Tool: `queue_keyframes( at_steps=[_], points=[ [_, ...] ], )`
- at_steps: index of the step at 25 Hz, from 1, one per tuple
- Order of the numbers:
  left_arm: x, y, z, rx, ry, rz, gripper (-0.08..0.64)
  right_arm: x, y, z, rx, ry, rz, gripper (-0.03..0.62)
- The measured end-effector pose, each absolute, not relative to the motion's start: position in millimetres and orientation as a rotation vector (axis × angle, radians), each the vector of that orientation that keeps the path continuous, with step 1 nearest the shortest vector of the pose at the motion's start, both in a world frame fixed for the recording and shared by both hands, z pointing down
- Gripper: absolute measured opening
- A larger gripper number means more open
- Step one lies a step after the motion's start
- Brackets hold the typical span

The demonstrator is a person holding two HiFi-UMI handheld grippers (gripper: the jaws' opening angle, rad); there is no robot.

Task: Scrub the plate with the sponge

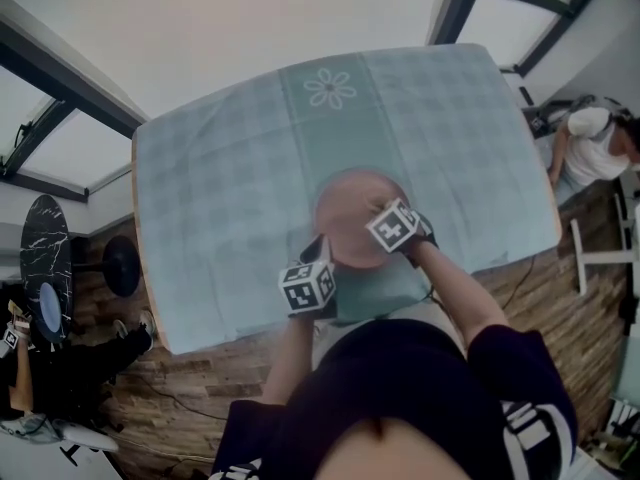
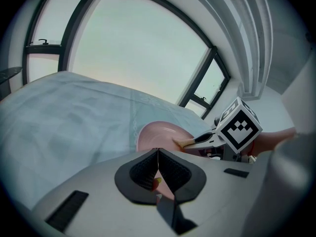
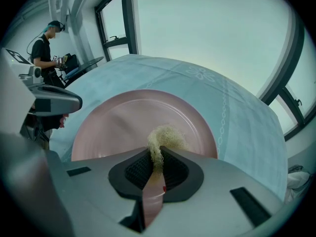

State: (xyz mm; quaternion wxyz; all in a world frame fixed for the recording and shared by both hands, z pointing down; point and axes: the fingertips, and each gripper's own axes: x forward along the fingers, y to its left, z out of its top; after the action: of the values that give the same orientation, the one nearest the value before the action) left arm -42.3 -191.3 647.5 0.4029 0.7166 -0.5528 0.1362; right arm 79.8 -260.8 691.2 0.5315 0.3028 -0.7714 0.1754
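Observation:
A pink plate [image 1: 345, 208] lies in the middle of the table, on a pale blue checked cloth [image 1: 230, 168]. My left gripper [image 1: 318, 258] reaches its near left rim. In the left gripper view the jaws [image 2: 157, 152] stand shut, with the pink plate rim [image 2: 159, 185] showing between them. My right gripper [image 1: 375, 211] is over the plate and shut on a beige fibrous sponge [image 3: 166, 138]. The sponge rests on the plate [image 3: 128, 122] near its front middle. The left gripper view also shows the right gripper's marker cube [image 2: 239, 127] and the sponge [image 2: 181, 143] on the plate [image 2: 158, 135].
The table's near edge [image 1: 200, 343] runs just in front of me, above a wooden floor. A person [image 1: 592, 146] stands off the table's right end, also in the right gripper view as a person [image 3: 47, 46]. A small round black table [image 1: 45, 258] is at the left.

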Motion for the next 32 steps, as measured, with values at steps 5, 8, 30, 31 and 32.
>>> queue_keyframes(
  at_steps=[5,8,30,31,32],
  points=[
    [-47.8,-187.4,648.0,1.799,-1.410,0.338,0.011,70.8,-258.0,690.6,0.708,-1.859,0.407,0.035],
    [-49.9,-185.5,648.9,1.791,-1.414,0.336,0.011,61.9,-249.6,690.2,0.661,-1.877,0.425,0.035],
    [-53.6,-165.8,639.3,1.826,-1.382,0.349,0.011,51.5,-202.8,687.2,0.687,-1.871,0.467,0.035],
    [-53.9,-164.0,638.6,1.828,-1.381,0.349,0.010,50.3,-201.2,685.4,0.699,-1.885,0.480,0.035],
    [-54.4,-162.0,637.9,1.831,-1.380,0.349,0.011,51.0,-199.8,684.1,0.724,-1.893,0.492,0.037]
  ],
)
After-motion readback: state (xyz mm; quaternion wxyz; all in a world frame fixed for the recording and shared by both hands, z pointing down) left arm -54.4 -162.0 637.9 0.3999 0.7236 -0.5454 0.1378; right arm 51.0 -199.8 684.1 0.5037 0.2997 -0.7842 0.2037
